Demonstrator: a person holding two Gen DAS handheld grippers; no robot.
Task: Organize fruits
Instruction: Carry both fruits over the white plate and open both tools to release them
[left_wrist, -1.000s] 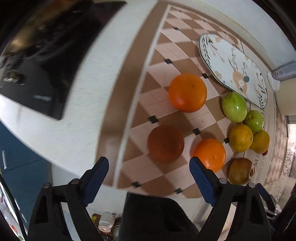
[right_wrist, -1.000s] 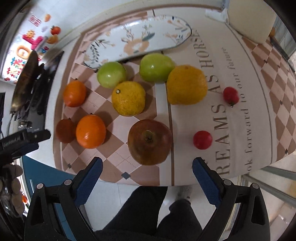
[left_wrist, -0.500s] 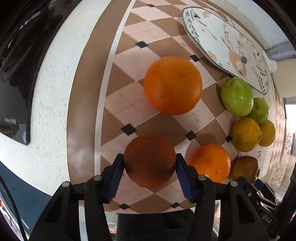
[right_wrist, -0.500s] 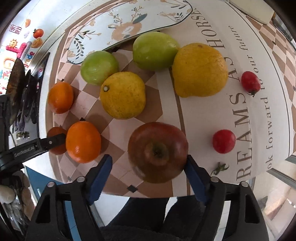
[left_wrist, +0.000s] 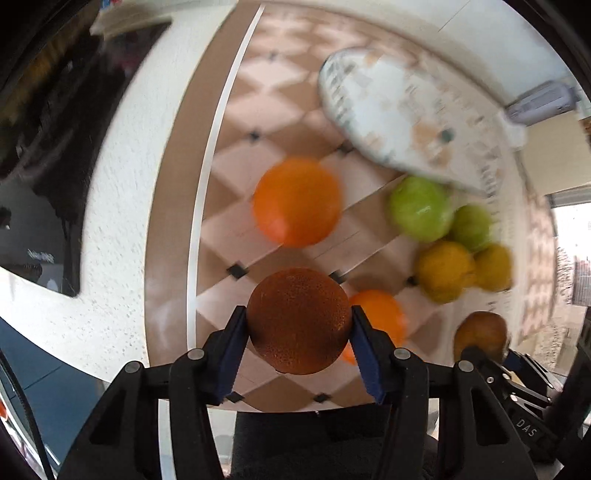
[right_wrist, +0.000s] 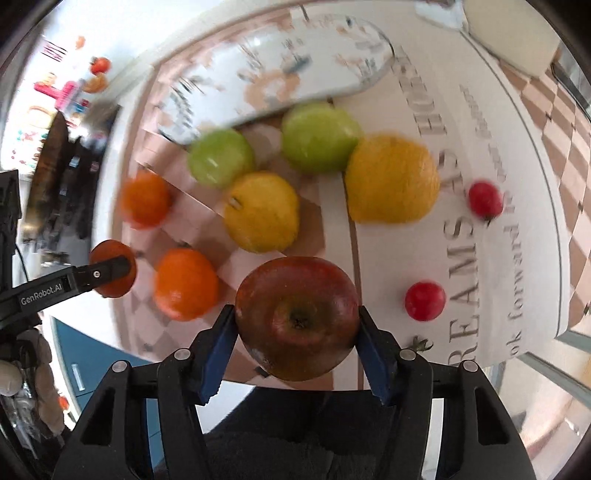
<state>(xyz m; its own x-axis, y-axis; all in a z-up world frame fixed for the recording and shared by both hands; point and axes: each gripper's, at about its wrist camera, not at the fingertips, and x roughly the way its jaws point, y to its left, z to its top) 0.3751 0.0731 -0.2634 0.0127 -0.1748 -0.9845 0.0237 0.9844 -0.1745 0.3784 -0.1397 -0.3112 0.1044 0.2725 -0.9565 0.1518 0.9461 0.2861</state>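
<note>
My left gripper (left_wrist: 298, 332) is shut on a dark brown-orange fruit (left_wrist: 299, 295) and holds it just above the checked mat (left_wrist: 240, 170). My right gripper (right_wrist: 295, 321) has a dark red apple (right_wrist: 297, 291) between its blue pads, which press on both sides of it as the jaws are closing. In the right wrist view the left gripper (right_wrist: 110, 271) shows at the left with its fruit. Two bright oranges (right_wrist: 184, 282) (right_wrist: 146, 199), two green apples (right_wrist: 219, 158) (right_wrist: 319, 136) and two yellow citrus (right_wrist: 262, 212) (right_wrist: 391, 179) lie on the mat.
A long patterned plate (right_wrist: 277, 74) lies behind the fruit. Two small red fruits (right_wrist: 424, 301) (right_wrist: 485, 199) rest on the lettered part of the mat. A black stove top (left_wrist: 55, 147) sits to the left on the white counter. A person's dark trousers show below.
Both grippers dropped over their fruits and shut on them. Both then rose, the left with the dark orange fruit and the right with the red apple.
</note>
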